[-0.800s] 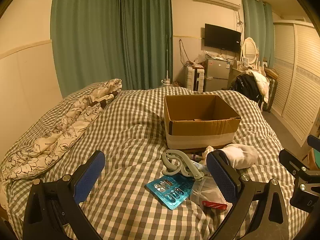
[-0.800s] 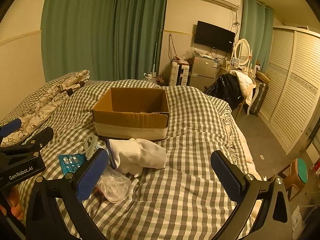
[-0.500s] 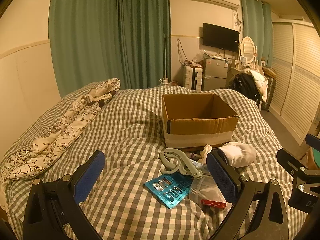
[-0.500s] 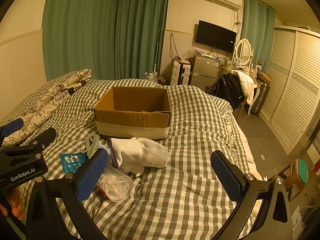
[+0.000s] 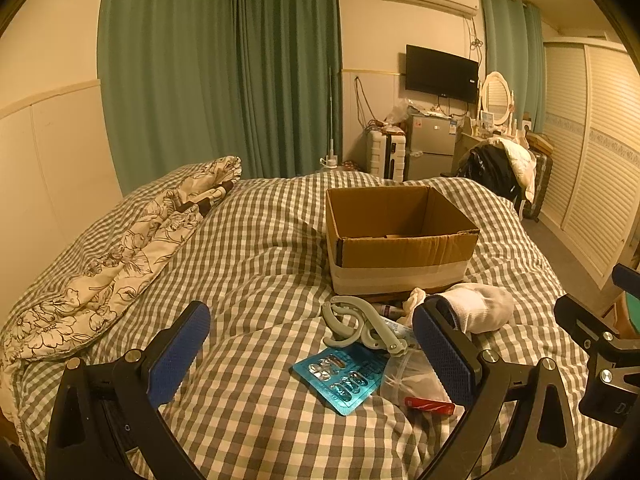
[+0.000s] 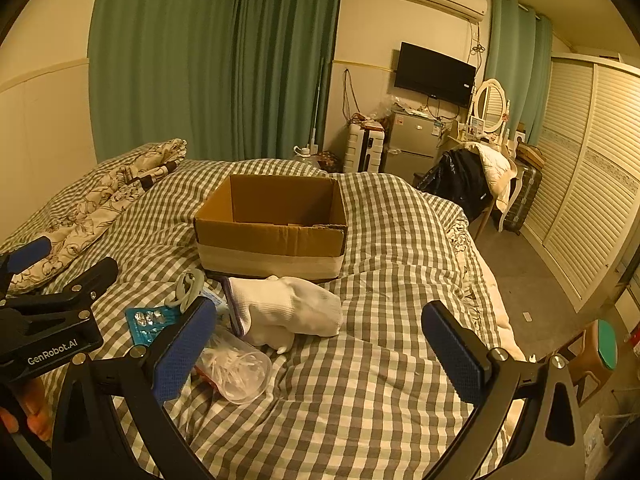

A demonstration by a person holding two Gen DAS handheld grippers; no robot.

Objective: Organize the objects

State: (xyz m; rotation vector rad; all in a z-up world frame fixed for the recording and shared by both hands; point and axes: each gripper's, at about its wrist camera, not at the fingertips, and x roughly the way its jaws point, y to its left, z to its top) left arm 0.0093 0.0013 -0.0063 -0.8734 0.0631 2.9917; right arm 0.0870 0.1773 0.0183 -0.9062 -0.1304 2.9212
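Observation:
An open cardboard box point(image 5: 400, 240) point(image 6: 272, 236) stands on the checked bed. In front of it lie a white sock point(image 5: 480, 310) point(image 6: 292, 308), a grey folding hanger point(image 5: 360, 324) point(image 6: 186, 286), a teal blister pack point(image 5: 340, 376) point(image 6: 148, 320) and a clear plastic bag point(image 5: 412, 380) point(image 6: 236, 368) with a small red item point(image 5: 428, 405). My left gripper point(image 5: 312, 356) is open and empty above the bed, near the blister pack. My right gripper point(image 6: 316, 348) is open and empty, just short of the sock.
A floral quilt point(image 5: 120, 248) lies bunched at the bed's left. Green curtains point(image 5: 224, 72), a small fridge point(image 5: 430, 148), a suitcase point(image 5: 386, 154) and a chair with clothes point(image 5: 500, 168) stand beyond the bed. Slatted wardrobe doors point(image 6: 584, 184) line the right wall.
Both grippers have drifted slightly; the views shift a little, with the box and objects appearing marginally lower and farther. Nothing was grasped or moved.

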